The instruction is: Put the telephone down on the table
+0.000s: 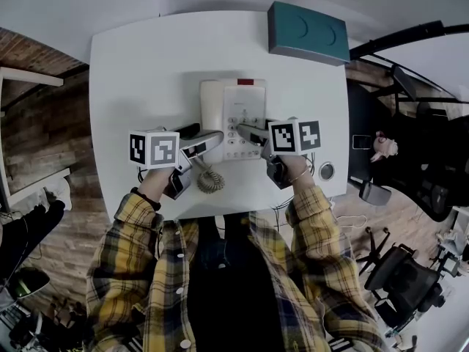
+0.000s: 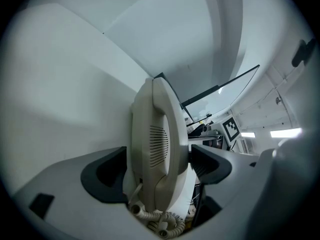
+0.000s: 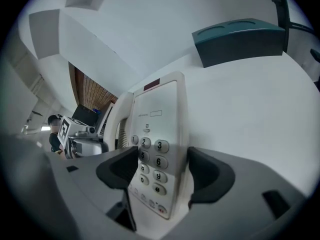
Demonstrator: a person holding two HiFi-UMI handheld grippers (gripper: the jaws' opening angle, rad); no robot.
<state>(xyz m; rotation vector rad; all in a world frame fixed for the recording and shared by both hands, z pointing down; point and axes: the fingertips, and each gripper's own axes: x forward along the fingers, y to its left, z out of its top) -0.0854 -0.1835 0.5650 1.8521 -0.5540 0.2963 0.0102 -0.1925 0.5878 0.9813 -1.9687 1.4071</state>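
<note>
A cream telephone base (image 1: 223, 108) with a keypad lies at the middle of the white table (image 1: 132, 72). In the right gripper view the base (image 3: 155, 129) stands between the two dark pads, and my right gripper (image 3: 162, 166) is shut on its keypad end. In the head view that gripper (image 1: 248, 133) sits at the base's near edge. My left gripper (image 1: 199, 144) is shut on the cream handset (image 2: 157, 144), held left of the base with its coiled cord (image 1: 210, 180) trailing on the table. I cannot tell if the base is lifted.
A teal box (image 1: 308, 31) stands at the table's far right corner, also in the right gripper view (image 3: 240, 41). A small round object (image 1: 327, 170) lies near the right edge. Office chairs (image 1: 407, 277) and a person (image 1: 381, 147) are to the right, on a wooden floor.
</note>
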